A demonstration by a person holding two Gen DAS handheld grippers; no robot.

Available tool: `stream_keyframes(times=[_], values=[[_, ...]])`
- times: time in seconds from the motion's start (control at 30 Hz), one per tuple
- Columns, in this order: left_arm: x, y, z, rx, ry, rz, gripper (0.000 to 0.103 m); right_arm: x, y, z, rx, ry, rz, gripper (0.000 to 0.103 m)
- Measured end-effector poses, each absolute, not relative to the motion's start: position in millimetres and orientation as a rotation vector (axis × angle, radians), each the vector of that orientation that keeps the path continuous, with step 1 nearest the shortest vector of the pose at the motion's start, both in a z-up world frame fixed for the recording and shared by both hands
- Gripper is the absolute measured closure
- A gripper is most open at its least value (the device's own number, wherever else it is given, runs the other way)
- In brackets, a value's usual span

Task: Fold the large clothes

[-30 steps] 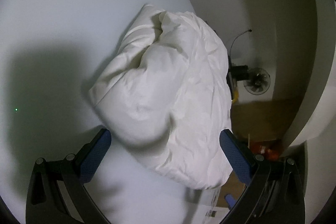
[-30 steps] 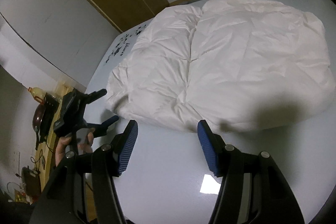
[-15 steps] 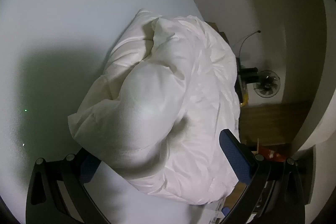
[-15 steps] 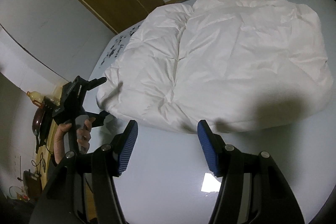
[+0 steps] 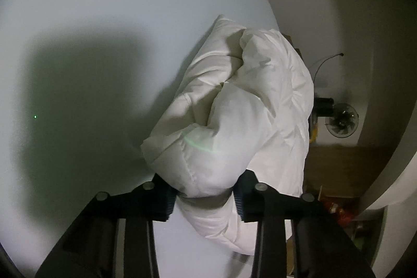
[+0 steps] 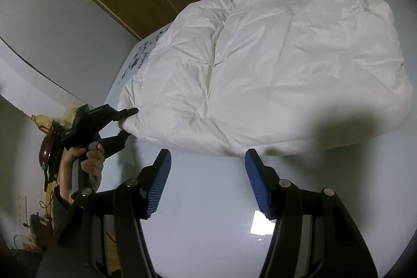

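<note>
white garment [image 5: 234, 121] between closing left tongs [image 5: 203, 197]

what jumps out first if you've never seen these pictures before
A big puffy white quilted garment fills most of the pale glossy table. At its left corner the left gripper is closing its jaws, fabric bunched between its blue pads, seen from the side in the right wrist view. The right gripper hangs open over bare table just short of the near edge of the garment, touching nothing.
</note>
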State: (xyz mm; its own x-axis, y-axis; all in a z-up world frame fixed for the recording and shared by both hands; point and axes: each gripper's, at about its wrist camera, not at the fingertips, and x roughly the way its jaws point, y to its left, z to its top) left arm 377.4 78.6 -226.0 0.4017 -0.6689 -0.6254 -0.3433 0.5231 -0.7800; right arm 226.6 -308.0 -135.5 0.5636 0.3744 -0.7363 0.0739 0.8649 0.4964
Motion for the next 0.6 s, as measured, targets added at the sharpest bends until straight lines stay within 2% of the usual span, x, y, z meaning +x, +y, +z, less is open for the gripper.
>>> stream_keyframes(times=[0.1,0.33,0.43,0.6], values=[[371,72,-208,-0.973,1.131,-0.268,0.079,224,-307,-133,0.508,0.96,0.182,0.042],[330,52,-157,-0.756,0.952,-0.284,0.083,230,-311,-129,0.512,0.959,0.145,0.043],[326,62,-165,-0.813,0.959,-0.294,0.078,232,-306,-125,0.503,0.952,0.165,0.043],[341,78,-194,-0.907,1.079,-0.273,0.069,235,-298,-122,0.484,0.959,0.2,0.043]])
